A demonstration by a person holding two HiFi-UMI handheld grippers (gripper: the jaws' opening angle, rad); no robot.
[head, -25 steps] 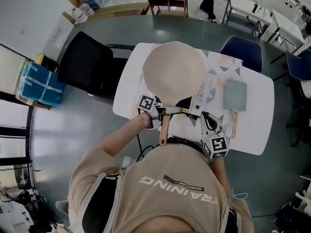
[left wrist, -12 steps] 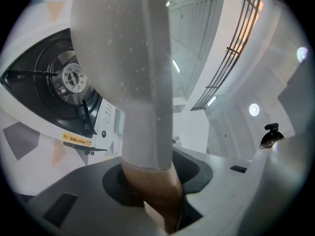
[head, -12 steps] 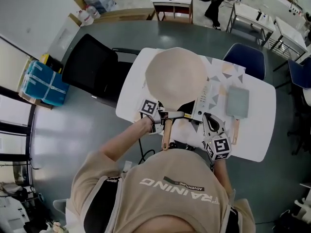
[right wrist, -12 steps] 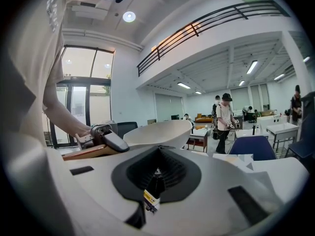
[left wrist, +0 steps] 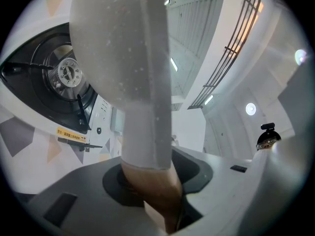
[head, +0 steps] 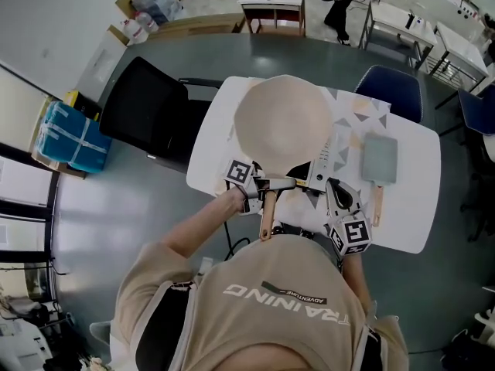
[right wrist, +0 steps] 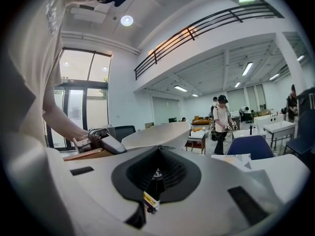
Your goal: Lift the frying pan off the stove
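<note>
The beige frying pan (head: 282,122) hangs above the white table, over the portable stove (head: 321,165). My left gripper (head: 259,185) is shut on its wooden handle (head: 267,216). In the left gripper view the brown handle (left wrist: 152,193) sits clamped between the jaws of the left gripper (left wrist: 150,181). There the pan's pale underside (left wrist: 113,43) rises ahead, and the stove's burner (left wrist: 66,73) lies below at the left. My right gripper (head: 334,195) hovers beside the stove's front and holds nothing. In the right gripper view the jaws of the right gripper (right wrist: 156,154) meet. The pan's rim (right wrist: 157,134) shows beyond them.
A grey-green rectangular pan (head: 379,159) with a wooden handle lies on the table (head: 209,134) to the right of the stove. A black chair (head: 143,110) stands at the table's left, a blue chair (head: 390,91) behind it. Other tables and a person stand farther back.
</note>
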